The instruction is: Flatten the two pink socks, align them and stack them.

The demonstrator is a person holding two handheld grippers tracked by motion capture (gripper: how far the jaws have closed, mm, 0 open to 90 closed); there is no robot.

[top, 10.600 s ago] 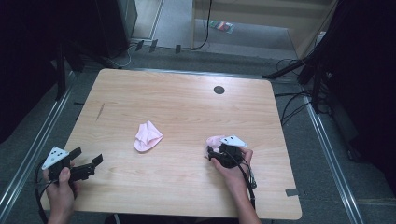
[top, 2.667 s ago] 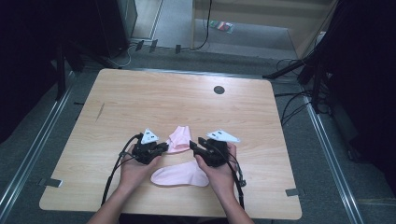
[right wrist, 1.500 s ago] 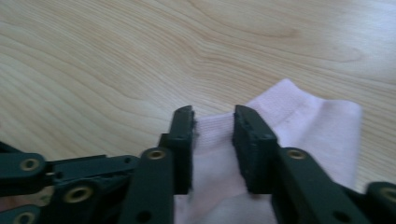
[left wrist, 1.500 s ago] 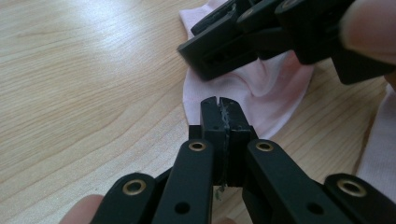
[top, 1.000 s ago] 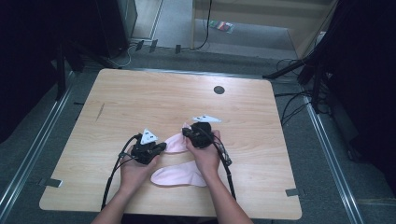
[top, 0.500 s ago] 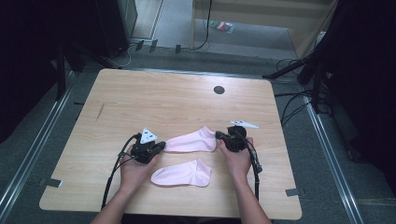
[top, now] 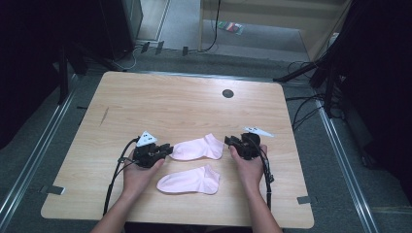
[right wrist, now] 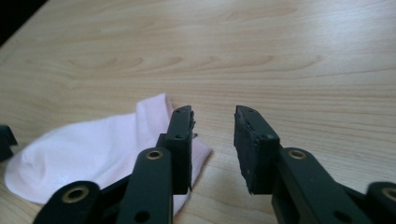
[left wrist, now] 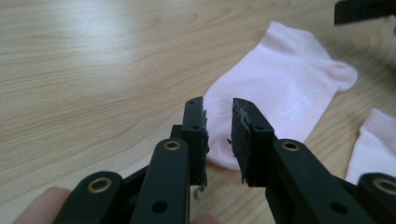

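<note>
Two pink socks lie flat on the wooden table (top: 170, 102). The farther sock (top: 198, 147) (left wrist: 280, 79) (right wrist: 84, 144) stretches between my two grippers. The nearer sock (top: 189, 180) (left wrist: 373, 144) lies just in front of it. My left gripper (top: 167, 149) (left wrist: 218, 105) sits at the farther sock's toe end. Its jaws have just been opening and stand slightly apart, with the sock's edge below them and no pad pressing on it. My right gripper (top: 228, 141) (right wrist: 214, 114) is at the cuff end. Its jaws have also just been opening, with bare wood in the gap.
A small black round hole (top: 227, 93) sits in the table's far middle. Cables trail from both grippers along the forearms toward the front edge. Beyond the right edge of the table, dark stands and cables (top: 311, 97) crowd the floor.
My right gripper pulled the bunched sock out to the right, away from the left gripper. The sock now lies flat, and both grippers' jaws have parted and let go of it.
</note>
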